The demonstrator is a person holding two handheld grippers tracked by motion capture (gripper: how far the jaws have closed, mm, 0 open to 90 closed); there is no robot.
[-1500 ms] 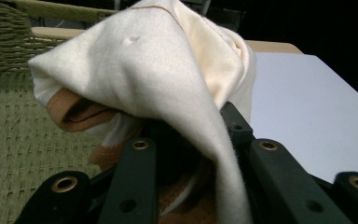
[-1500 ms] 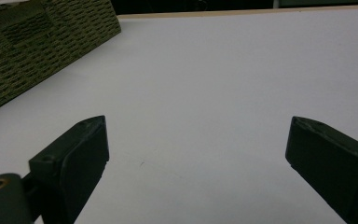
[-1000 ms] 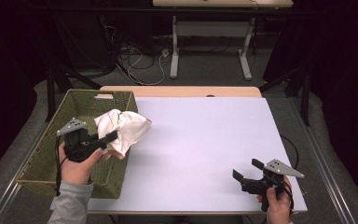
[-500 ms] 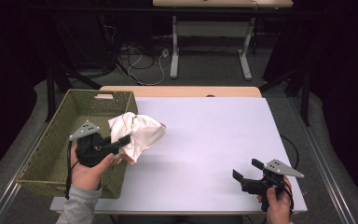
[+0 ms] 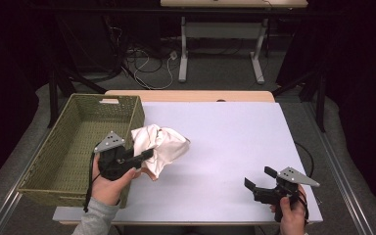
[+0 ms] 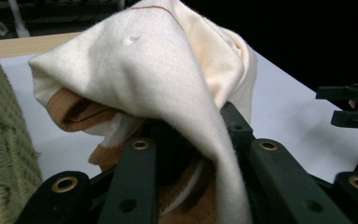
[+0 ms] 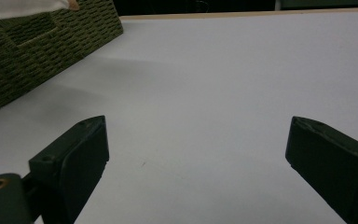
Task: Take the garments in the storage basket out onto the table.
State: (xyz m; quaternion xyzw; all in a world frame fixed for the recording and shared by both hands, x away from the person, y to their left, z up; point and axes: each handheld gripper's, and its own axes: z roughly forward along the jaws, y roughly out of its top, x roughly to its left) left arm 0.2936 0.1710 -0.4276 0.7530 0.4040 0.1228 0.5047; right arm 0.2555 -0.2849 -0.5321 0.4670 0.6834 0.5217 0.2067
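One cream cloth [image 5: 159, 147], trimmed in tan, has come out over the right rim of the woven basket [image 5: 68, 147] in the last second, bunched between your left tongs [image 5: 144, 155], which grip it. It now hangs just beside the basket above the white surface [image 5: 235, 142]. Your right tongs [image 5: 259, 178] wait wide, well apart from the basket. Laying it flat looks next.

A white rectangular table [image 5: 235, 142] with a light wooden far edge carries an olive-green woven basket [image 5: 68, 142] at its left side.
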